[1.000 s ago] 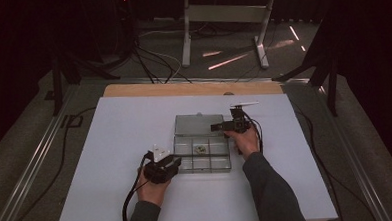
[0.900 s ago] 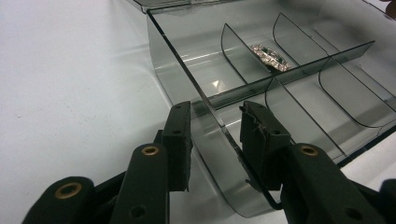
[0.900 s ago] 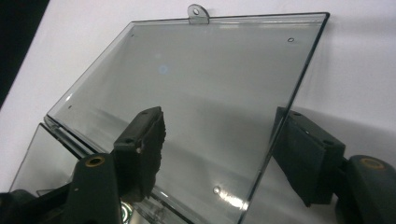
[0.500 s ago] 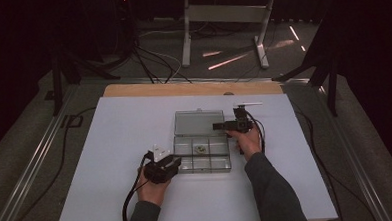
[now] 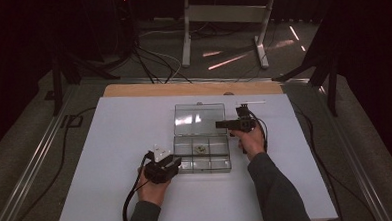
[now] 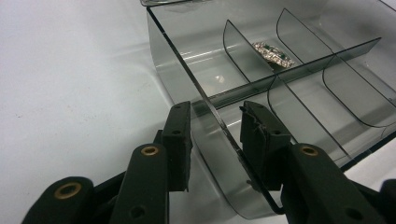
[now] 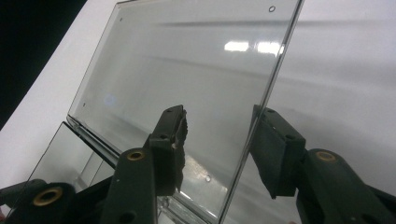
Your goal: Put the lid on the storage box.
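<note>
- Clear compartment box [image 5: 202, 151] at table [image 5: 110, 144] centre, lid [image 5: 199, 118] raised behind; small jewelled piece [image 6: 273, 52] in a middle cell.
- Left gripper [image 6: 215, 135]: jaws astride box side wall, small gaps visible, apparently not yet clamped.
- Right gripper [image 7: 219, 140]: jaws parted around lid's free edge, no grip.
- Risk: lid dropping or slipping off unclamped jaws; box sliding if pushed without a firm hold.

Materials and finish: smoke-tinted plastic box on matt white tabletop.

Box [image 6: 299, 70] is clear grey plastic, glossy and smooth; its lid [image 7: 187, 70] mirrors the lights. Ring [image 6: 274, 52] looks metallic and sparkly. Both grippers' jaws are matt black plastic with brass-coloured rivets. Table [image 5: 119, 129] is matt white, with a wood edge.
</note>
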The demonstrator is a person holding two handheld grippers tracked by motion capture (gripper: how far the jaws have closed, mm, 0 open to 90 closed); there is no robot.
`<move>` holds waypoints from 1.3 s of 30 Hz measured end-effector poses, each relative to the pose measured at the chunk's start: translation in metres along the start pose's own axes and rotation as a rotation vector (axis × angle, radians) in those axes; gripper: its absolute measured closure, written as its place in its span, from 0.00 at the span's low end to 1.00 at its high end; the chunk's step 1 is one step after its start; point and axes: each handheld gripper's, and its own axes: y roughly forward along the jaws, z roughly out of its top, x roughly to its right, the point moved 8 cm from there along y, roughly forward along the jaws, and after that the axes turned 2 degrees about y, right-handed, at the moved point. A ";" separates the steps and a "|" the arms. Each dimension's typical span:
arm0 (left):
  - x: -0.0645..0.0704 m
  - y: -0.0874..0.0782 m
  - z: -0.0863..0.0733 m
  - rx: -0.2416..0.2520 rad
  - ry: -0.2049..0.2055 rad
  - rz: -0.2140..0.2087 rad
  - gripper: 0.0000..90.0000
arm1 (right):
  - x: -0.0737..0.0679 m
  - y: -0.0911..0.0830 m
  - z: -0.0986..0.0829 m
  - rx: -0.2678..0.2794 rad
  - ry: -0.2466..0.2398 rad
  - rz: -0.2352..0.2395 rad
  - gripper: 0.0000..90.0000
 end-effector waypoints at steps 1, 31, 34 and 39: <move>0.000 0.000 0.000 0.000 0.001 0.001 0.72 | -0.001 -0.001 0.000 0.002 -0.009 0.000 0.63; 0.000 0.001 0.001 -0.001 0.002 0.016 0.73 | -0.020 -0.031 0.002 0.038 -0.283 -0.076 0.77; 0.000 0.001 0.001 0.000 0.002 0.016 0.73 | -0.021 -0.033 0.001 0.040 -0.296 -0.078 0.78; 0.000 0.001 0.001 -0.001 0.003 0.016 0.73 | -0.024 -0.037 0.000 0.043 -0.319 -0.082 0.78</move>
